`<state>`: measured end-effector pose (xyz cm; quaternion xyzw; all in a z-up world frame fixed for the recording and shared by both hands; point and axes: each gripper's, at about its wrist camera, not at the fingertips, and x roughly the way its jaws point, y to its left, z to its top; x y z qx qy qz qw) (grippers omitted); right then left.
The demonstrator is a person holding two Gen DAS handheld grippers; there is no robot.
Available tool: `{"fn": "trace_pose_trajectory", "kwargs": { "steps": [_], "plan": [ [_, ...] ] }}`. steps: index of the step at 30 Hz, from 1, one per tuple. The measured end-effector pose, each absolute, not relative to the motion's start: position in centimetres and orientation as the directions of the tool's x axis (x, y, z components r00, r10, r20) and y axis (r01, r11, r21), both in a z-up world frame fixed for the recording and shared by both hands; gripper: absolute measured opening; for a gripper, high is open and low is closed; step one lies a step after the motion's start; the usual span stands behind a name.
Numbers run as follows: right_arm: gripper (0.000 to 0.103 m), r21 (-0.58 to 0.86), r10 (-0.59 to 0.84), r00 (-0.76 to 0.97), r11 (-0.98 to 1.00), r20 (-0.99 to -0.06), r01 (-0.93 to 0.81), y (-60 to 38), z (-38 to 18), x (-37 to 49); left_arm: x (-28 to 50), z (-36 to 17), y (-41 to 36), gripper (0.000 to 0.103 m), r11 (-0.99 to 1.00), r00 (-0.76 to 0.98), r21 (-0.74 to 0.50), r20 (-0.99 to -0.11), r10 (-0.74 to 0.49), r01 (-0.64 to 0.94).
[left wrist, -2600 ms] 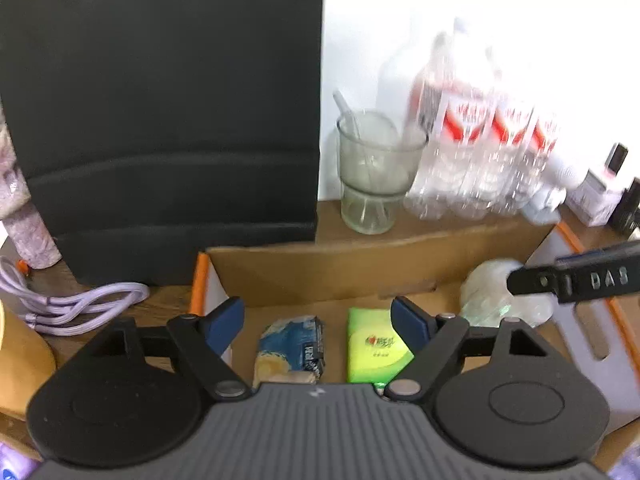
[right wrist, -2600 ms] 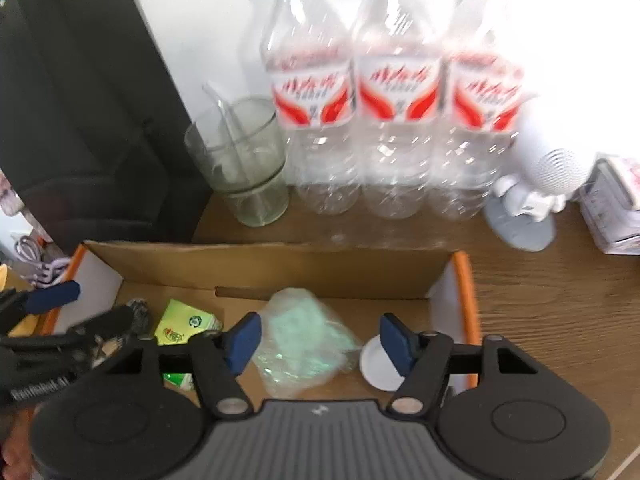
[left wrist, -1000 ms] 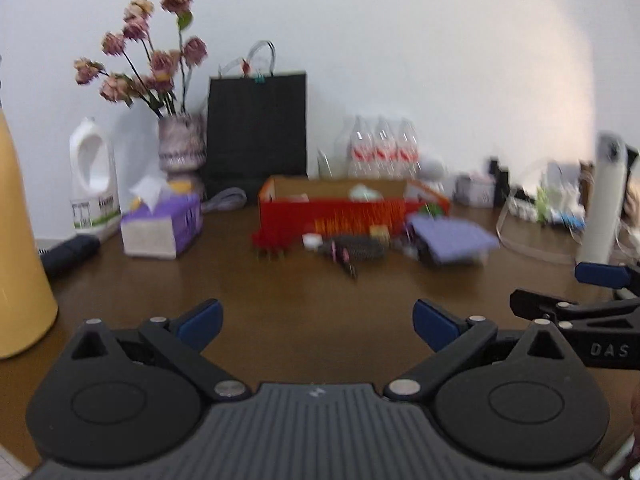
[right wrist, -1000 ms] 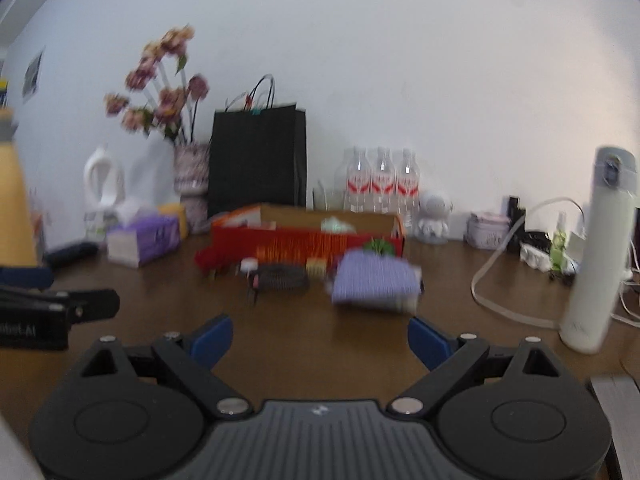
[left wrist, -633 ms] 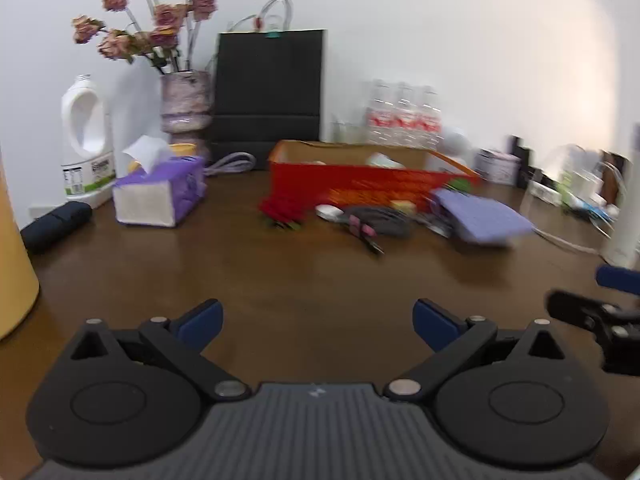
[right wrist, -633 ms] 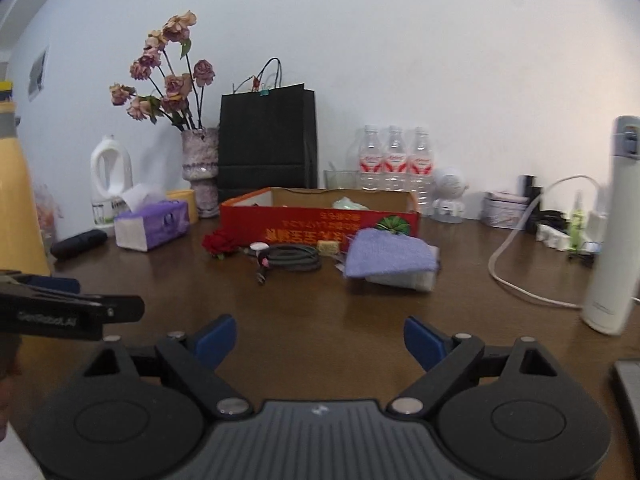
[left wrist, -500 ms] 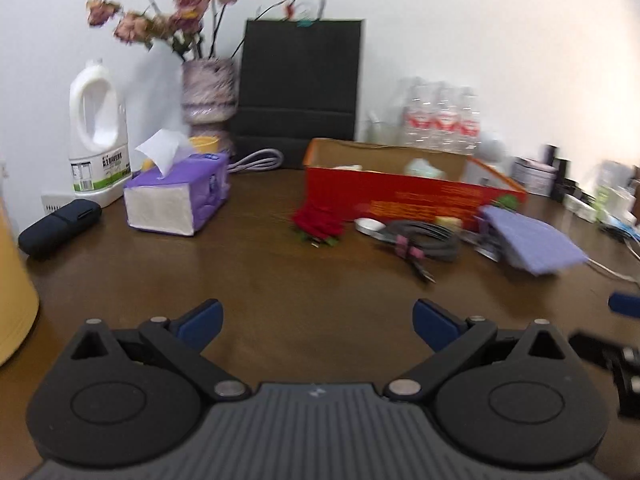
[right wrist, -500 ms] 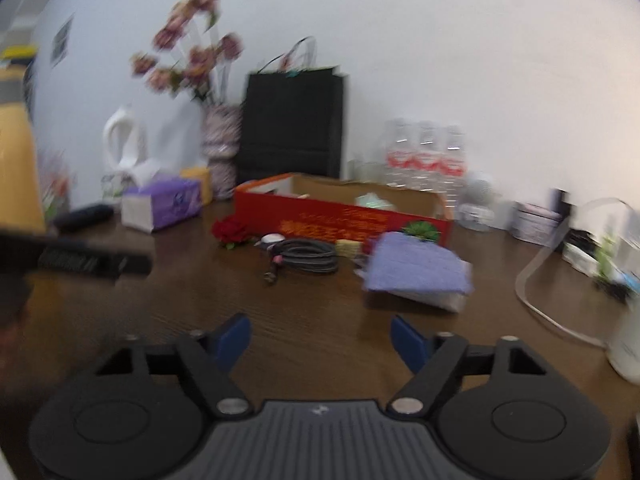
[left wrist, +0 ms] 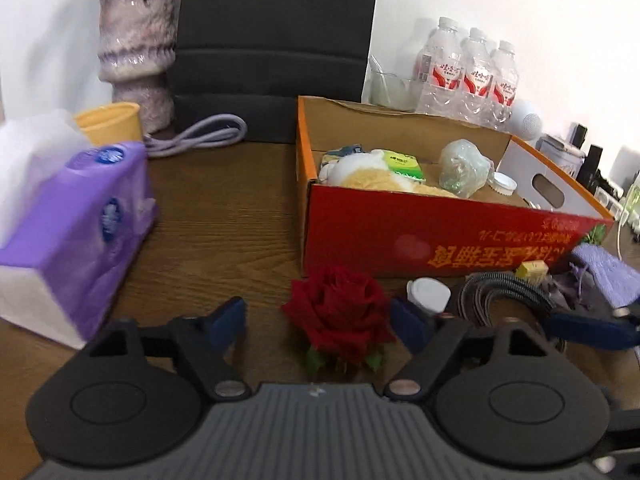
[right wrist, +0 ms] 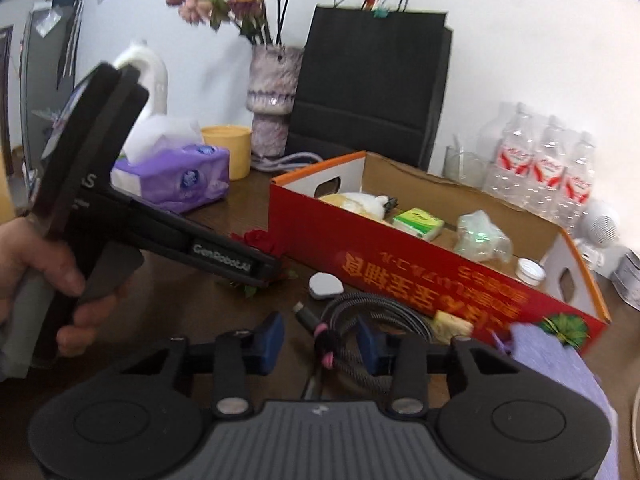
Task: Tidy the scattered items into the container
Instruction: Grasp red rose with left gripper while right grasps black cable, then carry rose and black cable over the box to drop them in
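L claw point(left wrist: 318, 322) jaws just narrowed, part open w/ red rose point(left wrist: 340, 312) set between pads, no grip seen, R claw point(right wrist: 320, 340) jaws just narrowed round coiled cable point(right wrist: 372, 324), contact unclear, red box point(left wrist: 440, 240) found behind, purple cloth point(right wrist: 560, 376) at right.

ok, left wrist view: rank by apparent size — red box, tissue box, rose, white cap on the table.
1. red box
2. tissue box, though it sits nearer the camera at the blurred edge, so its gap to the red box is unsure
3. rose
4. white cap
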<state>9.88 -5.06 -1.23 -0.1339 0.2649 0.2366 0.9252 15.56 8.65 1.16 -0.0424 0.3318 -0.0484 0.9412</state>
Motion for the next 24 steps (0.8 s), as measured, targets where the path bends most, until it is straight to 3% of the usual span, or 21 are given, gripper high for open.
{"fn": "trace_pose_trajectory", "kwargs": {
  "steps": [1, 3, 6, 7, 9, 12, 15, 21, 24],
  "plan": [
    [0.037, -0.122, 0.363, 0.739, 0.851, -0.567, -0.511, -4.8, -1.6, 10.6, 15.7, 0.9, 8.7, 0.075, 0.99, 0.773, -0.125, -0.622, -0.128, 0.063],
    [0.036, -0.099, 0.352, 0.72, 0.859, -0.598, -0.502, -4.8, -2.4, 11.8, 15.7, 0.9, 8.4, 0.051, 0.99, 0.782, -0.118, -0.609, -0.129, 0.071],
    [0.027, -0.071, 0.332, 0.714, 0.879, -0.617, -0.471, -5.2, -3.2, 12.2, 15.5, 0.8, 8.0, 0.041, 0.985, 0.782, -0.125, -0.601, -0.167, 0.115],
    [0.021, -0.07, 0.329, 0.711, 0.881, -0.622, -0.469, -5.1, -3.3, 12.2, 15.4, 0.8, 7.8, 0.041, 0.984, 0.783, -0.118, -0.596, -0.176, 0.132],
    [0.021, -0.037, 0.335, 0.703, 0.889, -0.627, -0.456, -5.0, -3.3, 12.2, 15.1, 0.8, 7.5, 0.039, 0.984, 0.787, -0.106, -0.591, -0.178, 0.143],
    [0.018, -0.095, 0.31, 0.739, 0.888, -0.598, -0.45, -4.4, -3.5, 11.3, 13.9, 1.3, 7.4, 0.038, 0.989, 0.799, -0.09, -0.582, -0.149, 0.119],
    [0.016, -0.166, 0.258, 0.833, 0.91, -0.49, -0.38, -4.8, -1.6, 8.4, 10.7, 3.9, 8.2, 0.038, 0.99, 0.85, -0.12, -0.513, -0.121, 0.068],
    [0.016, -0.051, 0.288, 0.905, 0.946, -0.314, -0.319, -9.1, 3.1, 0.5, 1.6, 7.1, 6.7, 0.038, 0.995, 0.943, -0.1, -0.333, -0.011, -0.023],
    [0.016, -0.059, 0.248, 0.931, 0.96, -0.269, -0.272, -10.6, 3.1, -3.3, -2.8, 6.7, 4.9, 0.038, 0.992, 0.952, -0.124, -0.303, -0.039, 0.001]
  ]
}}
